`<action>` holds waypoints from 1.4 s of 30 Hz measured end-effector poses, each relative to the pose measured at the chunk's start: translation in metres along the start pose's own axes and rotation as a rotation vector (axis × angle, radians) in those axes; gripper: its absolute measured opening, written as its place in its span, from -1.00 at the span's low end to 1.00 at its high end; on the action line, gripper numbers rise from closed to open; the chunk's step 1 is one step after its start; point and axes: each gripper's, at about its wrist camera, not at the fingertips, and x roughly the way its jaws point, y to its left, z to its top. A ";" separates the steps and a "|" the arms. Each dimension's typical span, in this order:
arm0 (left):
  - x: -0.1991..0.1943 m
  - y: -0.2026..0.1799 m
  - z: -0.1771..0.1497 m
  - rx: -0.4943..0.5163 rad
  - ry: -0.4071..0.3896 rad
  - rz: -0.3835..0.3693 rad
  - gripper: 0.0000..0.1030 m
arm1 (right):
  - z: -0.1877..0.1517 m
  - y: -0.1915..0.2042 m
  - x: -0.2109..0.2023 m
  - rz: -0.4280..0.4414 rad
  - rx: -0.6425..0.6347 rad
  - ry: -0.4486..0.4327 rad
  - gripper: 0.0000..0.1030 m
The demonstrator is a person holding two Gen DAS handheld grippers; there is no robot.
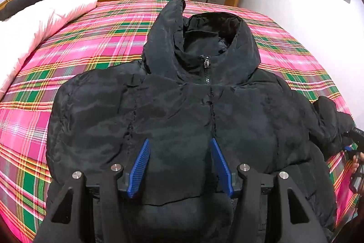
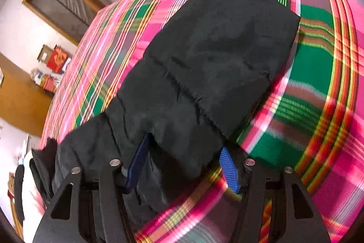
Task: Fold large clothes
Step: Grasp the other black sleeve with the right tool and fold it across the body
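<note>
Jacket (image 1: 182, 111) lies flat on bed (image 1: 95, 38). Left tool (image 1: 180, 167) gapes, empty. Right tool (image 2: 184, 163) clamps sleeve (image 2: 204, 65) at 3 o'clock. Risk: slick padding slips during fold.

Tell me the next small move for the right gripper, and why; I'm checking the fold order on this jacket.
Probably lift the sleeve and carry it across onto the jacket front. The right gripper has its jaws around the sleeve, which lies out on the plaid bedspread, while the zipped body lies flat. The left gripper hovers open over the chest.
</note>
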 end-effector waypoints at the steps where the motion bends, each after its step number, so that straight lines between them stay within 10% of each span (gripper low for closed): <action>1: 0.000 -0.001 0.000 0.006 -0.003 0.004 0.11 | 0.000 0.001 -0.001 0.006 0.003 0.004 -0.54; 3: -0.001 -0.001 0.002 0.013 -0.006 0.015 0.11 | -0.002 0.005 -0.011 0.024 0.008 0.001 -0.79; 20: -0.031 0.027 0.017 -0.088 -0.067 0.029 0.11 | -0.065 0.199 -0.185 0.402 -0.461 -0.121 -0.84; 34: -0.055 0.086 0.026 -0.278 -0.098 0.038 0.11 | -0.237 0.312 -0.073 0.477 -0.746 0.250 -0.83; 37: -0.057 0.090 0.027 -0.287 -0.104 0.036 0.11 | -0.260 0.314 -0.042 0.456 -0.770 0.337 -0.73; 42: -0.057 0.090 0.029 -0.284 -0.108 0.038 0.11 | -0.283 0.314 -0.032 0.481 -0.820 0.404 0.15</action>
